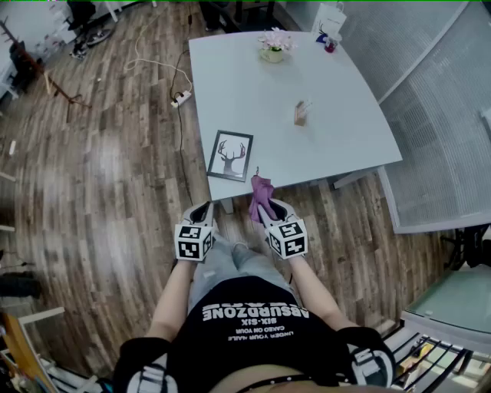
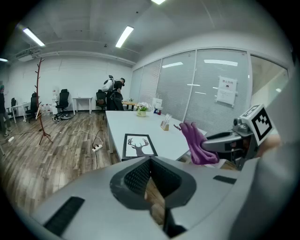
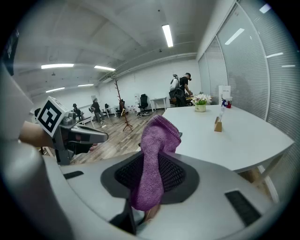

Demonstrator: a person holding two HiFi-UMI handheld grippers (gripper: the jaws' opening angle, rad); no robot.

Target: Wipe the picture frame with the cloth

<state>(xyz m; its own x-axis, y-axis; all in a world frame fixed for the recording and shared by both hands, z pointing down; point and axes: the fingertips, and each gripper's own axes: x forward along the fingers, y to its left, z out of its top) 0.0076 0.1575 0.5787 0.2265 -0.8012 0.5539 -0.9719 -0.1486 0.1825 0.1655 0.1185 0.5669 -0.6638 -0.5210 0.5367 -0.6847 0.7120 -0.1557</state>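
Note:
A black picture frame (image 1: 230, 156) with a deer-head print lies flat near the front edge of the white table (image 1: 322, 146); the left gripper view shows the frame (image 2: 139, 145) ahead, left of centre. My right gripper (image 1: 270, 211) is shut on a purple cloth (image 1: 260, 196) that sticks up from its jaws just short of the table edge, right of the frame. In the right gripper view the cloth (image 3: 157, 150) fills the space between the jaws of that gripper (image 3: 157, 161). My left gripper (image 1: 202, 213) hangs below the frame, off the table, with its jaws (image 2: 150, 161) closed on nothing.
A flower pot (image 1: 272, 44), a small wooden card holder (image 1: 301, 113) and a white bag (image 1: 328, 21) stand farther back on the table. A power strip (image 1: 181, 97) with its cable lies on the wood floor to the left. Glass partition (image 1: 437, 115) runs along the right.

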